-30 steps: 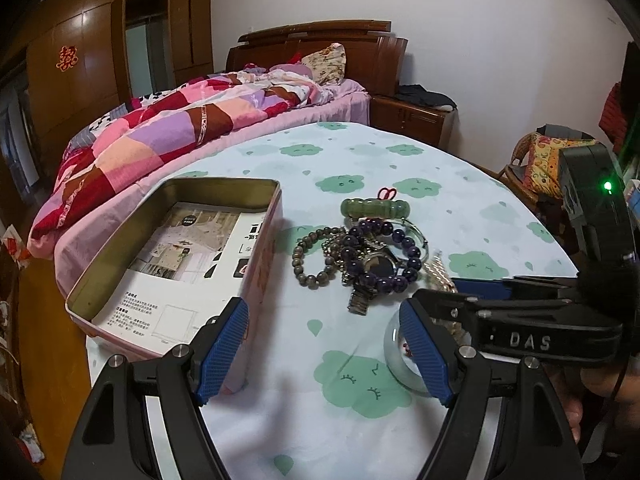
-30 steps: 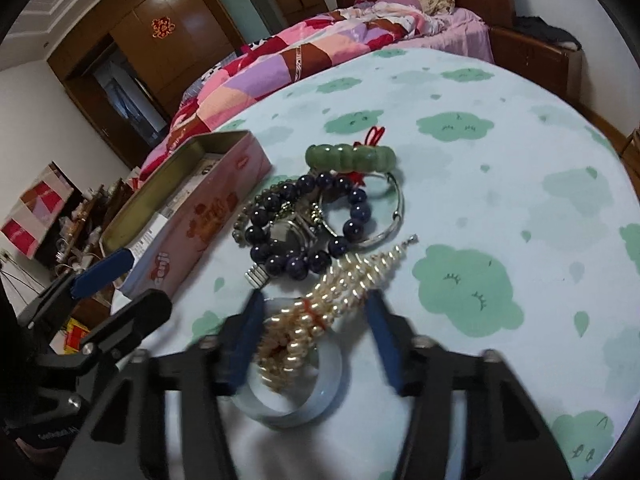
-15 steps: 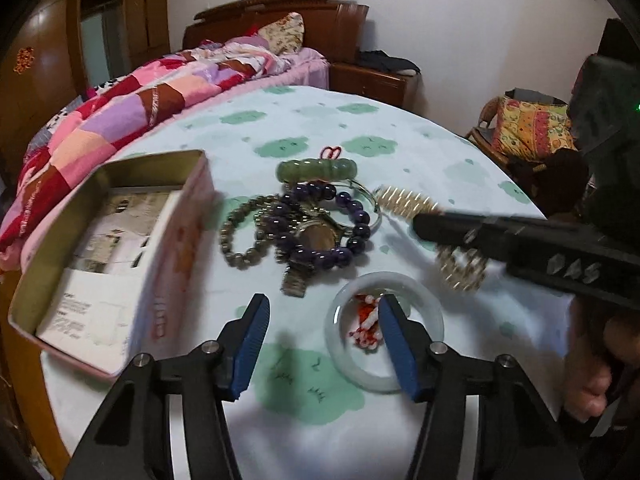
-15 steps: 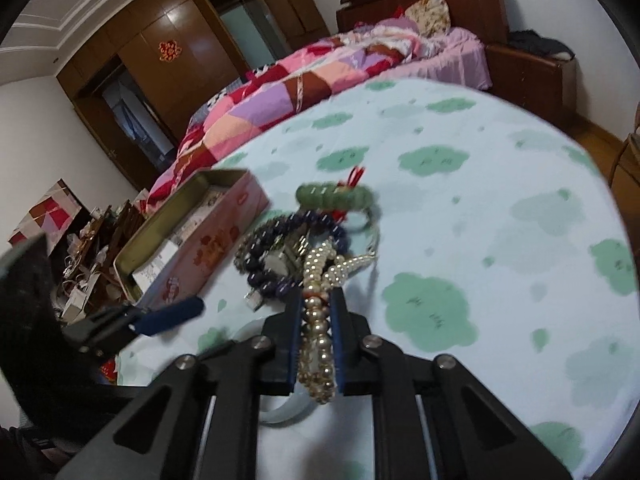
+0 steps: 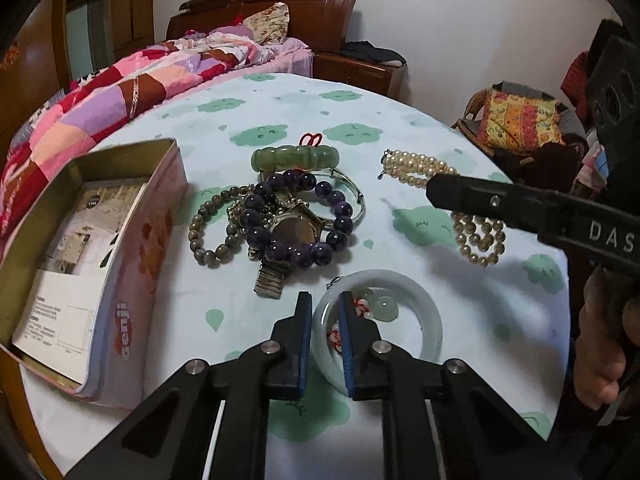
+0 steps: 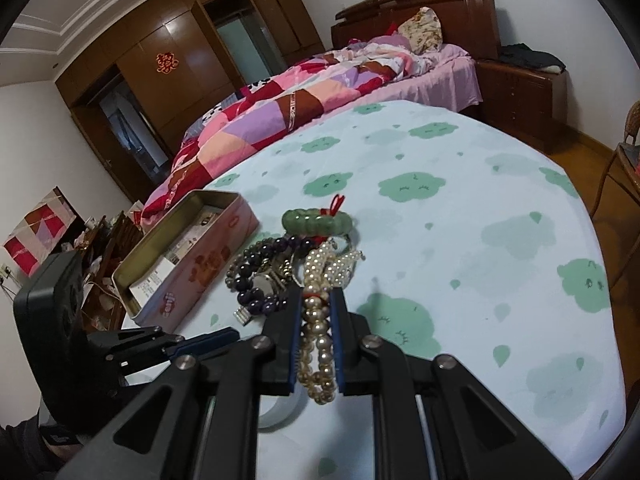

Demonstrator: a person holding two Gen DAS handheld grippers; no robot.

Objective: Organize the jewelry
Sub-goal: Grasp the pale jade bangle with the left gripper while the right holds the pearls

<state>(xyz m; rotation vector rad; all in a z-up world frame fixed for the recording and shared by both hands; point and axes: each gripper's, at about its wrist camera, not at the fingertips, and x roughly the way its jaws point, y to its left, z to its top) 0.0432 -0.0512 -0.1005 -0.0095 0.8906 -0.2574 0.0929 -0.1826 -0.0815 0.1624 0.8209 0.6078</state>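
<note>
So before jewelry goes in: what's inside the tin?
The tin holds only printed paper sheets; no jewelry shows. Anything beneath the sheets is covered.

Lighting: dim, even indoor light, warm in tone; source not in view.
Shadows: soft grey patch on the pale blue cloud-print tablecloth (image 5: 400,128) beneath the cream pearl strand bracelet (image 5: 478,236); a similar soft patch under it in the right wrist view (image 6: 320,344).
Glare: bright streaks on the glossy brown wooden wardrobe doors (image 6: 192,52); small highlights on the round purple bead bracelet (image 5: 298,216).
Distortion: strong fisheye curve, black vignette in all corners.
Focus: centre fairly sharp; black gripper frames at the bottom edge soft; slight grain throughout.
</note>
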